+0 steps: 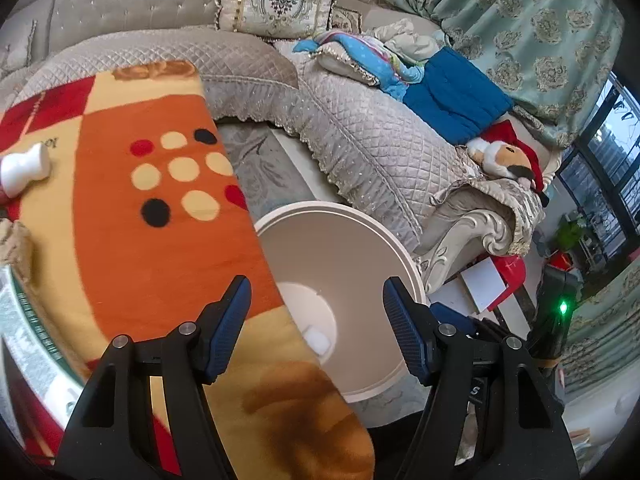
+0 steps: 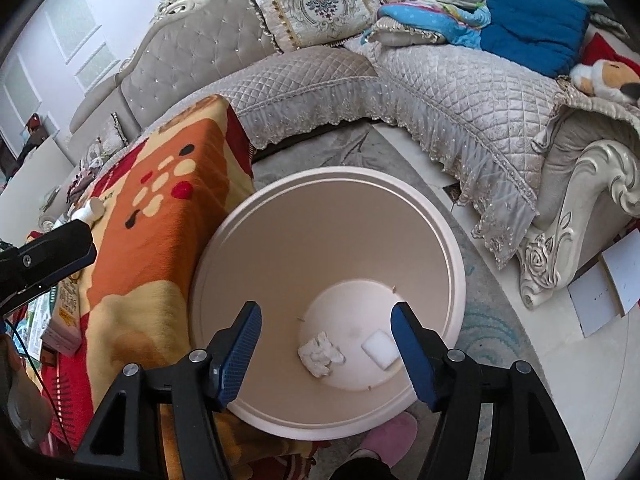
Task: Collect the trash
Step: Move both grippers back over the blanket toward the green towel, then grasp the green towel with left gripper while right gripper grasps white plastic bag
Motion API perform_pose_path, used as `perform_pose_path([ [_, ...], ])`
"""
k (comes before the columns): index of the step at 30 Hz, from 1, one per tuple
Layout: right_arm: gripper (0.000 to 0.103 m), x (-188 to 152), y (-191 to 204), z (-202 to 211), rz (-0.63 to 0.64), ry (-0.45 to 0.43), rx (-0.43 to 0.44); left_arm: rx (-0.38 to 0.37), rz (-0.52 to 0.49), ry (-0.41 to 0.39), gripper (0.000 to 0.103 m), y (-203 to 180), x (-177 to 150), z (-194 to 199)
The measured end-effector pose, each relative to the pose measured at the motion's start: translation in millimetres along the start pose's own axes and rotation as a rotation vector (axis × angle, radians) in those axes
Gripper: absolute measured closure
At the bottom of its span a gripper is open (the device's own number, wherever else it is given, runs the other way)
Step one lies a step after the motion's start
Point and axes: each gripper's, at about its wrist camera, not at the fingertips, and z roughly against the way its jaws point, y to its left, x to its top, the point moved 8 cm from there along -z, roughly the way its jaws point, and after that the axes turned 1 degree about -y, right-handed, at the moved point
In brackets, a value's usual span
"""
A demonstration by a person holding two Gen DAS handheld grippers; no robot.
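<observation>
The round cream plastic waste bin (image 2: 256, 248) stood on the floor, its rim close against the hanging edge of the orange, red and yellow patterned blanket (image 2: 160, 216) that covered the surface, a position that appeared chosen so that rubbish could be carried straight off the surface and dropped in. Both sets of tongs were poised over the bin's mouth and angled downward. The right tongs (image 2: 326, 344) stood released, blue pads apart with nothing between them, and directly below them on the bin's floor lay a crumpled white tissue wad (image 2: 320, 354) and, just beside it, a flat white rectangular piece (image 2: 380, 349). The left tongs (image 1: 316, 326) were likewise released and empty, held over the near rim where the blanket overlapped the bin in that view; only part of the rectangular piece showed past the blanket there. In the inspector's judgement, the parted pads above the bin fitted a drop just completed, with both items now properly contained. On the blanket, well apart from the bin, a small white bottle-like object (image 1: 24, 170) lay on its side; whether it counted as trash could not be told. A grey quilted sofa (image 2: 440, 80) ringed the area, bearing a folded blue cloth (image 2: 532, 36) and a plush toy (image 2: 604, 76), none touching the bin. Further rubbish, if any, would have to be sought back on the surface.
</observation>
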Motion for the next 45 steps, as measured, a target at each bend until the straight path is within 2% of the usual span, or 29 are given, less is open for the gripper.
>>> perform_pose_path([
  [7, 0.034, 4.8, 27.9, 20.2, 0.036, -0.034, 0.035, 0.087, -0.019, -0.045, 0.036, 20.4, -5.8, 32.8],
  [22, 0.033, -2.9, 143.6, 46.5, 0.197, -0.058, 0.166, 0.235, 0.007, -0.108, 0.036, 94.5, -36.9, 109.3],
  [31, 0.032, -18.1, 212.8, 46.0, 0.285, -0.025, 0.25, 0.326, 0.119, -0.141, 0.036, 177.4, -65.1, 167.8],
  [36, 0.032, -27.2, 252.1, 43.4, 0.33, -0.002, 0.308, 0.404, 0.185, -0.157, 0.036, 228.0, -81.3, 198.3],
  [40, 0.032, -30.3, 280.5, 38.1, 0.368, 0.017, 0.337, 0.458, 0.24, -0.147, 0.036, 268.2, -90.1, 205.2],
  [45, 0.032, -28.5, 312.5, 29.8, 0.413, 0.034, 0.357, 0.491, 0.271, -0.11, 0.036, 296.3, -96.7, 190.7],
])
